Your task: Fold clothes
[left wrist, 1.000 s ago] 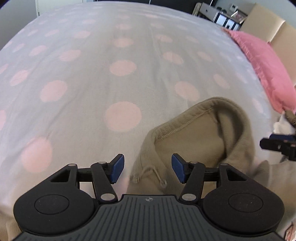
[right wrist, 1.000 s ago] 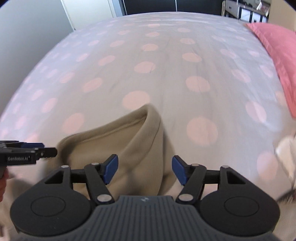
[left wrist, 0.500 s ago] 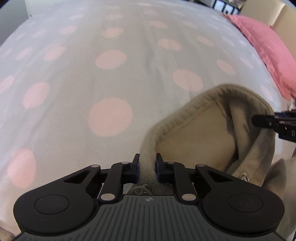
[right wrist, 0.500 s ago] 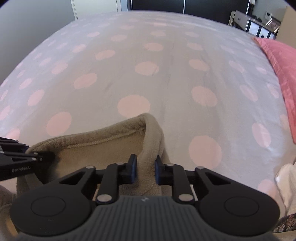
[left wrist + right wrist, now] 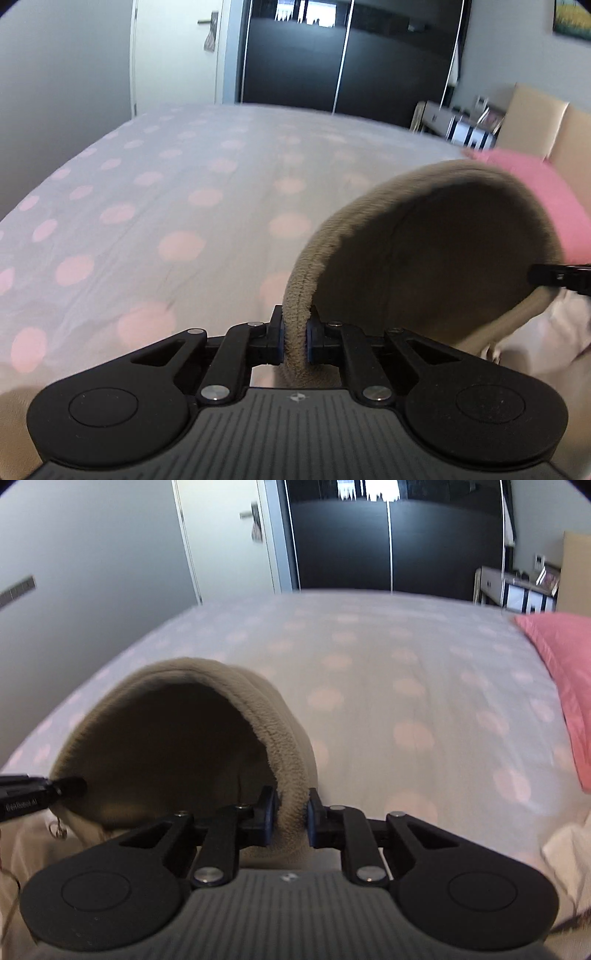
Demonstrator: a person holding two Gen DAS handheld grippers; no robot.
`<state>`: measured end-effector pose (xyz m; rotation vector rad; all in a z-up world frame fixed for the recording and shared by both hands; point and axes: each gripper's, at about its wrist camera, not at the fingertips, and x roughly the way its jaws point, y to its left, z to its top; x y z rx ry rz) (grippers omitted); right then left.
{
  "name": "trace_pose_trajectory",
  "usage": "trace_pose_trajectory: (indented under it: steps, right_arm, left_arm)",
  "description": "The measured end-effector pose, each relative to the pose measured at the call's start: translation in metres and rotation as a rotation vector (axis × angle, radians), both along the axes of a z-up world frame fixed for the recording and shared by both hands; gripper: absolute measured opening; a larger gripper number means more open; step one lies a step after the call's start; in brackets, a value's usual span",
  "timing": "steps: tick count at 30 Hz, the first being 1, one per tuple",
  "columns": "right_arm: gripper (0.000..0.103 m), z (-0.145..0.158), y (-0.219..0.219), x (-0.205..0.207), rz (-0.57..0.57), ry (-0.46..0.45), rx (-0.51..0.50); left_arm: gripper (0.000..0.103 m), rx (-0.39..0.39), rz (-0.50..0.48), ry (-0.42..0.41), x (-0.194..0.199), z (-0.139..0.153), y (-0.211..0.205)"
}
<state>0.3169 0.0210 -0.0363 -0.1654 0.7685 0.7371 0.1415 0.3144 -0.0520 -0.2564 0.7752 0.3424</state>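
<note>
Left wrist: tool (image 5: 294, 341) pinching hood edge (image 5: 295, 295) (bedspread (image 5: 166, 221) open)

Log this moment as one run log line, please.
step: lift hood | left gripper: shut on hood | right gripper: shut on hood | bed: below

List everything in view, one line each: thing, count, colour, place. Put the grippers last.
hoodie: one, beige, its hood edge lifted off the bed between both grippers.
bedspread: one, white with pink dots, covering the bed.
pillow: one, pink, right side of the bed.
wardrobe: one, black, sliding doors, beyond the bed.
door: one, white, left of the wardrobe.
shelf unit: one, pale, by the right wall, its contents too small to tell.
left gripper: one, black, shut on the hood's edge.
right gripper: one, black, shut on the opposite edge.
</note>
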Motion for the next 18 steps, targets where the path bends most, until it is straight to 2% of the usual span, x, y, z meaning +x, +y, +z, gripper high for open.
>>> trace_pose_trajectory:
  steps: [4, 8, 9, 12, 14, 15, 18]
  right_arm:
    - [0.018, -0.036, -0.006, -0.019, 0.032, 0.073, -0.067]
    - [0.029, -0.041, -0.015, -0.031, 0.038, 0.089, -0.062]
    - [0.038, -0.039, -0.02, -0.031, 0.037, 0.098, -0.055]
    - [0.048, -0.024, -0.041, -0.032, 0.042, 0.097, -0.012]
    - [0.054, -0.014, -0.059, -0.029, 0.029, 0.083, 0.016]
    - [0.054, -0.01, -0.068, -0.027, 0.017, 0.081, 0.029]
    - [0.054, -0.011, -0.09, -0.017, -0.052, 0.077, 0.006]
  left_arm:
    - [0.008, -0.045, 0.026, 0.094, -0.008, -0.03, 0.002]
    - [0.012, -0.085, 0.016, 0.154, -0.014, -0.046, 0.004]
    - [0.012, -0.089, -0.008, 0.151, -0.018, -0.044, 0.004]
    - [0.025, -0.093, -0.089, 0.092, -0.037, -0.026, 0.013]
    - [0.046, -0.091, -0.098, 0.05, -0.049, -0.01, 0.028]
    - [0.05, -0.087, -0.095, 0.029, -0.054, -0.002, 0.036]
    - [0.051, -0.04, -0.041, 0.004, -0.064, 0.014, 0.065]
